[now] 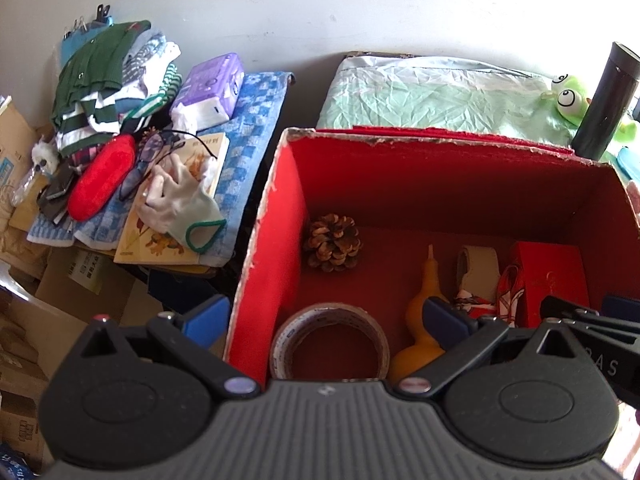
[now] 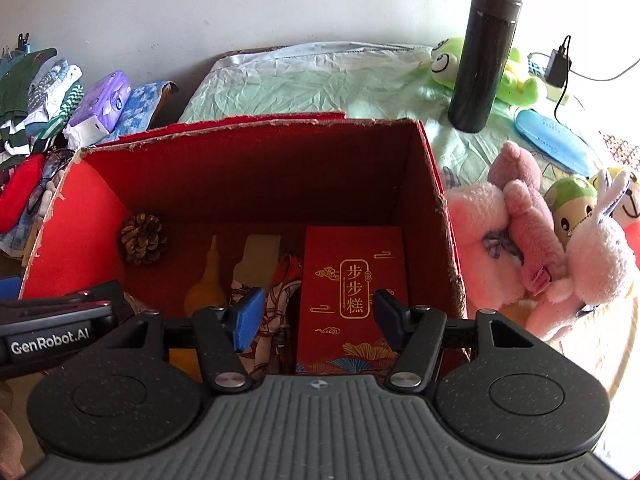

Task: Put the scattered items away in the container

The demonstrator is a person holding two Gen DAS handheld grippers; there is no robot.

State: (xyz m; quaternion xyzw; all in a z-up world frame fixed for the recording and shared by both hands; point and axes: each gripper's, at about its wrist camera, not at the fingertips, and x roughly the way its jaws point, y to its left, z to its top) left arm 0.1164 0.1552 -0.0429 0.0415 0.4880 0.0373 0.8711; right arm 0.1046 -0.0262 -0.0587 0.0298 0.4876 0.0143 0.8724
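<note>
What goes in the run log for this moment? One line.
left gripper: open, empty | right gripper: open, empty | red box: pine cone, tape roll, gourd

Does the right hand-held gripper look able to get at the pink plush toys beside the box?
Probably yes: the right hand-held gripper is open and empty, and the pink plush toys lie uncovered just outside the box wall.

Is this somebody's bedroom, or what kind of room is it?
Probably a bedroom or a lived-in spare room at home. There is a heap of plush toys on a wrinkled green cover, folded clothes piled up, and a red box being filled.
</note>
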